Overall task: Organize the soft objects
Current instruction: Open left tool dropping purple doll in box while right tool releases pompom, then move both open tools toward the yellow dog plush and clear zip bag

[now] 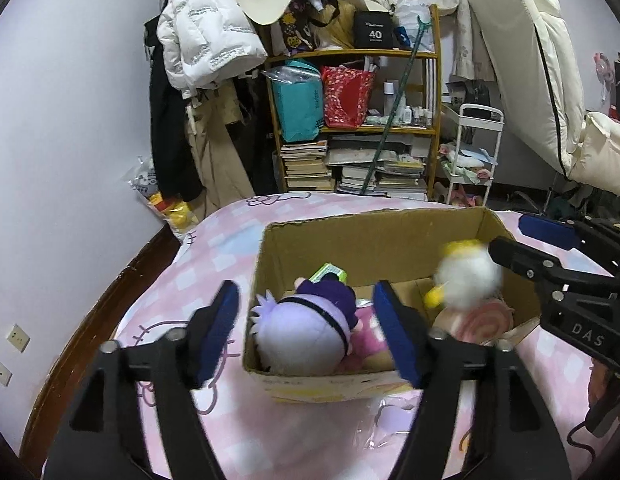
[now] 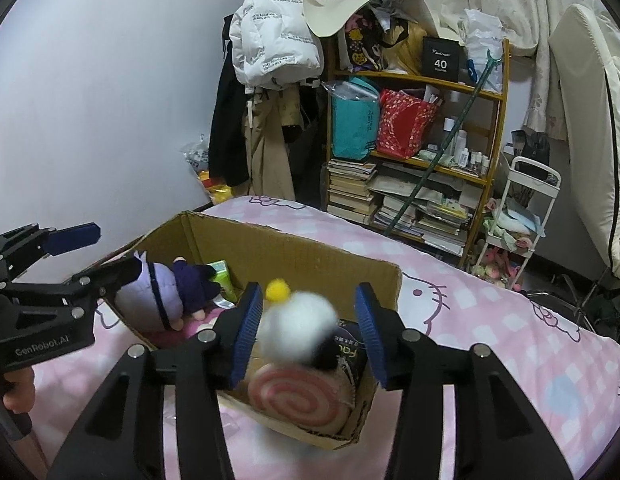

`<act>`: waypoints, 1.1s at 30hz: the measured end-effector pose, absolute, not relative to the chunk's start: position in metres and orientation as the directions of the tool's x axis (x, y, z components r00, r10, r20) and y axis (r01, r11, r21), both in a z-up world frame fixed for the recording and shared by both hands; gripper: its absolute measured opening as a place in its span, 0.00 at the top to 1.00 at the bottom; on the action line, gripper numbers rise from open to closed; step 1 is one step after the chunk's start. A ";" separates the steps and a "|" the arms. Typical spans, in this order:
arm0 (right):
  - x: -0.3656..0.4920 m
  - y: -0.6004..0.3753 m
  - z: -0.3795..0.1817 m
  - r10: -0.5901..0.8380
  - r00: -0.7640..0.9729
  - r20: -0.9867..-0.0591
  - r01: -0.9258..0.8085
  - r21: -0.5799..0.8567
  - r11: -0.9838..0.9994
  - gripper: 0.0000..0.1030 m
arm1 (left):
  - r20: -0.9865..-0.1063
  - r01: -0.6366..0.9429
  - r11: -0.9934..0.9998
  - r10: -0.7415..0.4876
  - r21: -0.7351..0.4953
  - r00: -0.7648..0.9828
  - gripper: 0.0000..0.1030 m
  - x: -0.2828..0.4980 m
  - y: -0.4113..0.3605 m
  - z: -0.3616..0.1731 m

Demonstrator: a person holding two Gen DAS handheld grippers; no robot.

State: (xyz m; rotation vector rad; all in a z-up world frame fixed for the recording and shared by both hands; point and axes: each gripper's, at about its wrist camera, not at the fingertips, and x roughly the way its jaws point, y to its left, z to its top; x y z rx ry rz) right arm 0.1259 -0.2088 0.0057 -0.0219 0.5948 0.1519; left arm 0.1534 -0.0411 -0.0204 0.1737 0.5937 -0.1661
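An open cardboard box (image 1: 374, 236) (image 2: 293, 248) sits on the pink bed. Inside lie a purple-haired plush doll (image 1: 305, 328) (image 2: 157, 292), a pink swirl-roll plush (image 1: 482, 320) (image 2: 297, 396) and a green carton (image 1: 330, 272) (image 2: 223, 280). A white fluffy plush with yellow tufts (image 1: 466, 276) (image 2: 297, 328) is blurred, in the air between my right gripper's open fingers above the roll plush. My right gripper (image 2: 310, 332) is open over the box's right end; it also shows in the left wrist view (image 1: 558, 260). My left gripper (image 1: 310, 332) is open and empty, straddling the box's near-left corner by the doll.
The bed has a pink cartoon-cat sheet (image 2: 490, 312). Behind it stand a cluttered wooden bookshelf (image 1: 358, 128), hanging coats (image 1: 205, 40), a white trolley (image 1: 474, 152) and a folded mattress (image 1: 542, 60). A wall (image 1: 69, 140) runs along the bed's left side.
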 end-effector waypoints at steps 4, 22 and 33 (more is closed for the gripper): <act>0.123 -0.209 0.007 0.134 0.819 -0.558 -0.145 0.023 0.989 0.32 | -0.550 0.200 0.973 -0.103 0.119 0.828 0.23 0.145 -0.038 -0.015; 0.060 -0.209 0.023 0.130 0.803 -0.582 -0.146 0.020 0.989 0.02 | -0.666 0.301 0.942 -0.129 0.148 0.734 0.06 0.100 -0.040 -0.013; 0.030 -0.205 0.002 0.126 0.713 -0.690 -0.131 0.045 0.990 0.02 | -0.714 0.279 0.946 -0.081 0.165 0.696 0.06 0.084 -0.031 -0.022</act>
